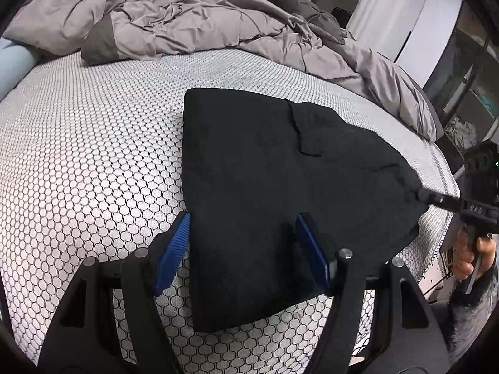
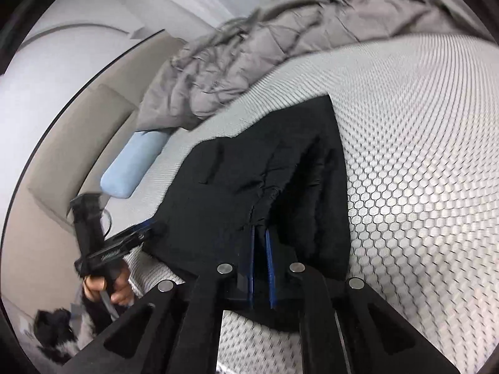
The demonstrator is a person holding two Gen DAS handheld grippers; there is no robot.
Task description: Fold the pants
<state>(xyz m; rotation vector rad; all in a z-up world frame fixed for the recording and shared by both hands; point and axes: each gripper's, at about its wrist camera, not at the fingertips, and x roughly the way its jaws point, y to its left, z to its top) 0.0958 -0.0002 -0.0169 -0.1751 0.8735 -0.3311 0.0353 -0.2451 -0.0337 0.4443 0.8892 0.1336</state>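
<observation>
Honeycomb mattress (image 1: 93, 143) carries black pants (image 1: 265, 187), folded flat, duvet (image 1: 187, 15) behind them. Left gripper (image 1: 246, 243) gapes over pants' near edge; right gripper (image 2: 261, 268) pinches their cloth.

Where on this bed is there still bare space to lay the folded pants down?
The bare mattress is open between the black pants and the blue pillow, up to the rumpled grey duvet. The far side under the duvet is crowded, and so is the near edge by both tools.
</observation>
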